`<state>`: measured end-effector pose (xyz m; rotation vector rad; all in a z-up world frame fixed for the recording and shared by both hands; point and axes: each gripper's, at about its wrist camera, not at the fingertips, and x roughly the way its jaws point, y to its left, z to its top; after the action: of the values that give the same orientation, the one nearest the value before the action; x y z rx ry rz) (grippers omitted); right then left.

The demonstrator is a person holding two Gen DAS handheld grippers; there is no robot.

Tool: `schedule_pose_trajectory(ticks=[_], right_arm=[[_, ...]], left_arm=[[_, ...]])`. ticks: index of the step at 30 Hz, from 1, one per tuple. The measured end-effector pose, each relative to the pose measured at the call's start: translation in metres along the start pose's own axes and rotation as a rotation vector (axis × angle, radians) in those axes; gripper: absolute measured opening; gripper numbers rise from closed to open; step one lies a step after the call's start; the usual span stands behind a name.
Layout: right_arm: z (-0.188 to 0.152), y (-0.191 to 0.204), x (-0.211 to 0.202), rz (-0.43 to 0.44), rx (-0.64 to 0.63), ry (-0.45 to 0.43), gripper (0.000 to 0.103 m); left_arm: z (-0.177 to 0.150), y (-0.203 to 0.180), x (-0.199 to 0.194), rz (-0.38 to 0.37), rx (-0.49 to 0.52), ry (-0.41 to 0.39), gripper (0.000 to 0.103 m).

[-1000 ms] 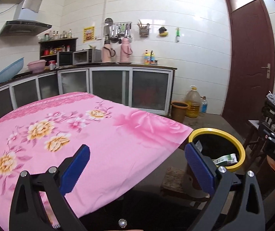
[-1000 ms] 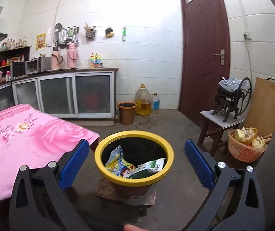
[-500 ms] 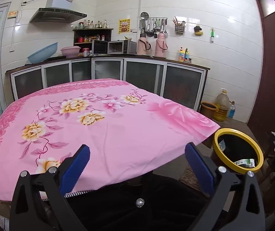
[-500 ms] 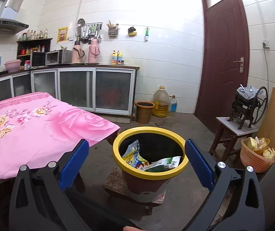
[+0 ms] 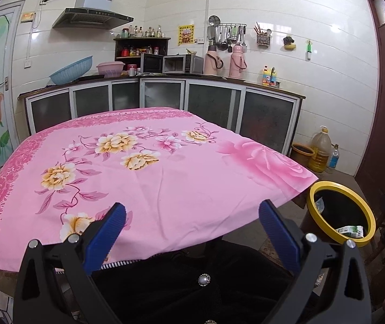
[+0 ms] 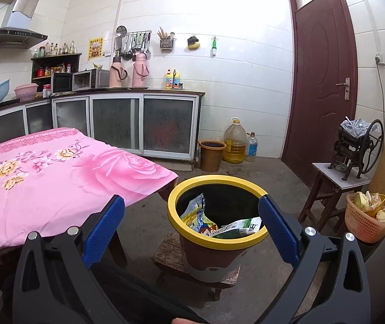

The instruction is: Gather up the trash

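Both my claws, left claw [image 5: 192,226] and right claw [image 6: 192,224], gape wide and empty; crumpled wrappers [image 6: 200,220] lie inside the yellow-rimmed round bin [image 6: 216,243] beside the pink floral-clothed worktop [image 5: 152,172]. Collecting looks finished; next, scan for leftovers.

Both fisheye views are bright and sharp, with black vignetting in the corners and straight lines bowed near the edges. Glare washes out the glossy white tiled wall [image 6: 181,13] at the top of the right wrist view. The pink floral tablecloth [image 5: 165,172] is evenly lit, with only soft shadows in its creases
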<state>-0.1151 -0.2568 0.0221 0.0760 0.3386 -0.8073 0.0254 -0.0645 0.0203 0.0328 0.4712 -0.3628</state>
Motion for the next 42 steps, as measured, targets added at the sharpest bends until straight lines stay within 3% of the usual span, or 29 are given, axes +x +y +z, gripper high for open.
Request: schedule_pose_trajectory(ticks=[10, 42], right_arm=[[-0.004, 0.014, -0.005, 0.078, -0.060, -0.018, 0.095], [-0.009, 0.029, -0.004, 0.154, -0.116, -0.003, 0.095]], left_arm=[[-0.004, 0.010, -0.001, 0.046, -0.044, 0.013, 0.095], [-0.009, 0.008, -0.002, 0.090, -0.033, 0.031, 0.095]])
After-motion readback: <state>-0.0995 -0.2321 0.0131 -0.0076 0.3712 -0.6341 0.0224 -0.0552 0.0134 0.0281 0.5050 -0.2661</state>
